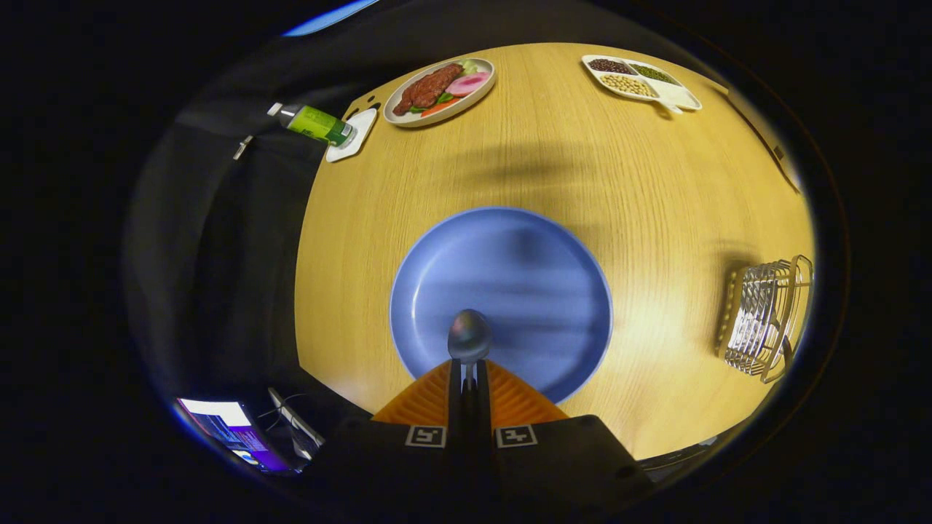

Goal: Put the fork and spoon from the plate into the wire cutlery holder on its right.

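1. The hand-held gripper [470,372] has its two fingers drawn close together, pinching the thin handle of the spoon [470,338] between them.
2. The spoon's bowl sticks out just ahead of the fingertips, held above the near part of the blue plate [437,276]; whether it touches the plate cannot be told.
3. The blue plate lies on the wooden surface [641,182] right beyond the fingers, and nothing else lies on the part of it that shows.
4. To the right of the plate, well apart from it and near the surface's edge, stands the wire cutlery holder [764,316]. What it holds cannot be made out through the wires.
5. Farther off, beyond the plate to the left, sits an oval dish of food [440,91] with brown, pink, green and orange pieces.
6. Just beside that dish, at the surface's edge, a green bottle [313,124] lies tilted on a small white tray [358,138].
7. Far beyond the plate to the right rests a white divided tray [684,98] holding dark, green and pale beans in separate compartments.
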Motion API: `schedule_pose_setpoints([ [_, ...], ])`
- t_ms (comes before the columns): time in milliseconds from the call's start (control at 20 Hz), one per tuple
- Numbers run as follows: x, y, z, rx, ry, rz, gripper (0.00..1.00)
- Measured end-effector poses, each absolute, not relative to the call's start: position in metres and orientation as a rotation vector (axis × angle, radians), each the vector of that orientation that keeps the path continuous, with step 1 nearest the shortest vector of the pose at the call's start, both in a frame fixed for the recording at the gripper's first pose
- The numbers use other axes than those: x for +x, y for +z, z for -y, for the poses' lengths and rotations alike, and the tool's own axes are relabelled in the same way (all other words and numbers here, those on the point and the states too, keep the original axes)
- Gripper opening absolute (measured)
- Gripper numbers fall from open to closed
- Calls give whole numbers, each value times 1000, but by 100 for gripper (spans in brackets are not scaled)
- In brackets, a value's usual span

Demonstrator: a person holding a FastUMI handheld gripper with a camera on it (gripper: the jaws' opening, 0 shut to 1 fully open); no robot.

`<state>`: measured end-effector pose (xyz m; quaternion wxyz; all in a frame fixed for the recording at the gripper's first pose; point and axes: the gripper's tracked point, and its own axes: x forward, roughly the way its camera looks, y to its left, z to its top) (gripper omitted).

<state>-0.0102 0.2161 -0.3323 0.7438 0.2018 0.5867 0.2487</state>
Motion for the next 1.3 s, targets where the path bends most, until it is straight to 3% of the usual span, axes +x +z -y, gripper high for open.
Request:
schedule_pose_setpoints([
  [300,5,-285,-177,611,535,-1213,10],
  [600,27,-250,-83,683,448,-1117,10],
  [950,28,-259,22,636,331,-1122,10],
  [1300,13,-288,51,499,313,-1211,10],
])
